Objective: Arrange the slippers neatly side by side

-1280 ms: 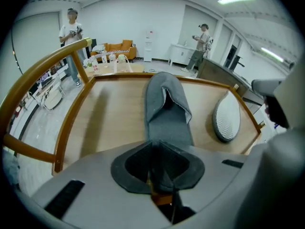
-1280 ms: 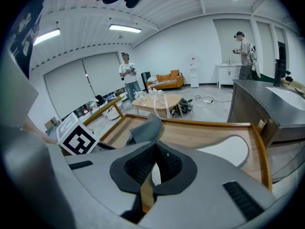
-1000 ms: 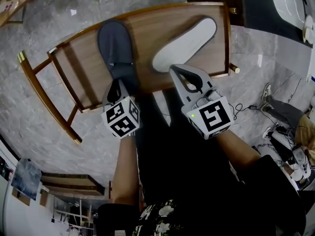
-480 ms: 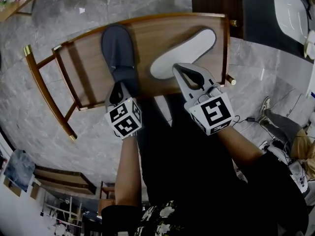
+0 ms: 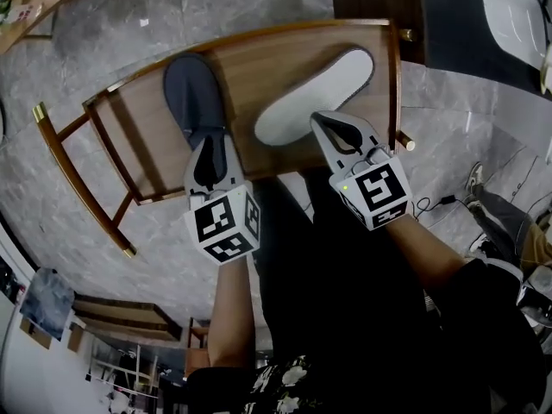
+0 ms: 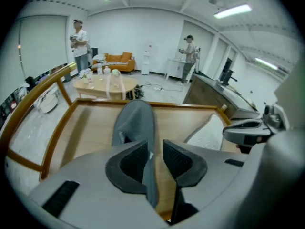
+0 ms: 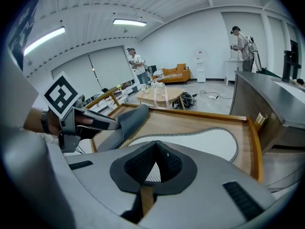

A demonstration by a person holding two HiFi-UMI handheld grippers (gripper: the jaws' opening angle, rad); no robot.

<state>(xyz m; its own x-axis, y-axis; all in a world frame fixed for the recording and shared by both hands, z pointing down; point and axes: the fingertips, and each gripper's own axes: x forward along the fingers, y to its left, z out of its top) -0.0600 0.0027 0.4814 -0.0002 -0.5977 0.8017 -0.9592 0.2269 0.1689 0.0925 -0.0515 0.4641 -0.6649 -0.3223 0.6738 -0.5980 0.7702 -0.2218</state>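
Open office: sofa (image 6: 115, 61), strip lts (image 6: 232, 11)

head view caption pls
Left gripper, jaws just opening around the heel of the grey slipper; right gripper shut by the white slipper.

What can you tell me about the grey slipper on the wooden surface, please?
The grey slipper looks like soft dark fabric with a closed toe, sole down, toe pointing away, left of the white slipper and apart from it. Its heel edge sits between the left gripper's jaws, which have just been opening and stand apart around it.
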